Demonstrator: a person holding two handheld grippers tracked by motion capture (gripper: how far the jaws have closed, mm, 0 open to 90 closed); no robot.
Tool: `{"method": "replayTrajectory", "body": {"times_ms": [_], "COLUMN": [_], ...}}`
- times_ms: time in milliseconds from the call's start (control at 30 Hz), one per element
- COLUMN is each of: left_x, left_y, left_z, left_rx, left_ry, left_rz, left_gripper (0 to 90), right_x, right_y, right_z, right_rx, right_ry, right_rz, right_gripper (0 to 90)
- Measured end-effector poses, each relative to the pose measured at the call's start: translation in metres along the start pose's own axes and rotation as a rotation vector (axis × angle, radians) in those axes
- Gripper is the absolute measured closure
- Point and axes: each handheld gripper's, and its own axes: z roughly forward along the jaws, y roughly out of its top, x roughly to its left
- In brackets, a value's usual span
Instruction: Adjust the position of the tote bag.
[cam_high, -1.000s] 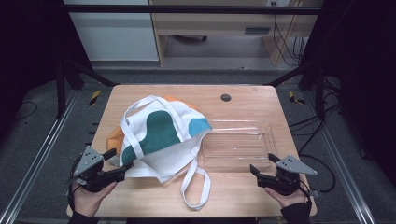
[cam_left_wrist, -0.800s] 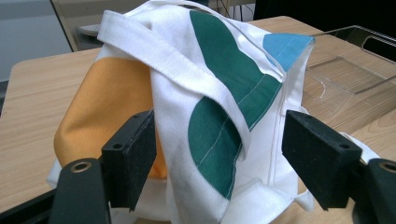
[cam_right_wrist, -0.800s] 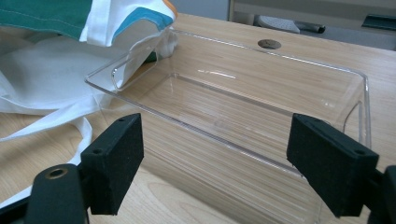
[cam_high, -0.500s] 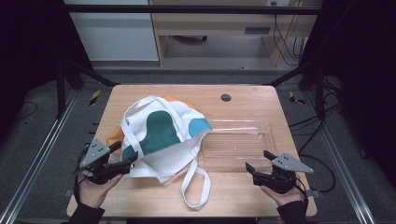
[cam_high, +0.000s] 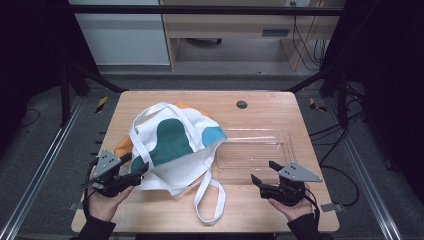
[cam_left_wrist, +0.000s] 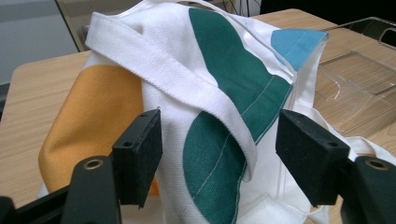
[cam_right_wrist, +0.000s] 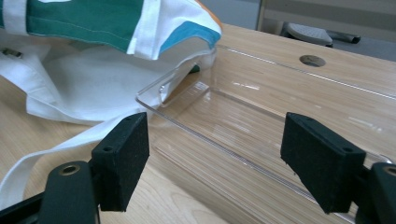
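Observation:
A white cloth tote bag (cam_high: 172, 145) with green, blue and orange patches lies bulging on the wooden table (cam_high: 270, 107), left of centre, its long strap (cam_high: 210, 200) trailing toward the front edge. My left gripper (cam_high: 140, 169) is open at the bag's front left corner, and its jaws frame the green patch (cam_left_wrist: 219, 140) and a white strap (cam_left_wrist: 154, 60). A clear plastic tray (cam_high: 255, 150) sits right of the bag. My right gripper (cam_high: 264, 172) is open just in front of the tray, jaws either side of its near wall (cam_right_wrist: 219, 149).
A small round hole (cam_high: 242, 104) marks the table's far middle. The bag's blue corner (cam_right_wrist: 187, 32) overlaps the tray's left end. Metal frame rails (cam_high: 45, 165) run along both sides of the table, with cables on the floor to the right.
Both grippers have moved inward toward the middle: the left one up to the bag's front left corner, the right one up to the tray's near wall. Bag and tray have not moved.

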Motion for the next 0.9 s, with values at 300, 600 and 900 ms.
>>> {"method": "replayTrajectory", "body": {"times_ms": [300, 600, 900], "left_x": [0.004, 0.010, 0.014], "left_y": [-0.004, -0.011, -0.012], "left_z": [-0.003, 0.005, 0.009], "left_rx": [0.009, 0.054, 0.072], "left_ry": [0.021, 0.005, -0.002], "left_rz": [-0.013, -0.036, -0.058], "left_gripper": [32.7, 36.7, 47.4], "right_x": [0.019, 0.040, 0.061], "right_y": [0.007, 0.015, 0.023], "right_z": [0.016, 0.033, 0.053], "right_rx": [0.010, 0.005, 0.014], "right_ry": [0.059, 0.123, 0.165], "right_rz": [-0.021, -0.036, -0.040], "right_gripper": [26.0, 32.9, 42.3]}}
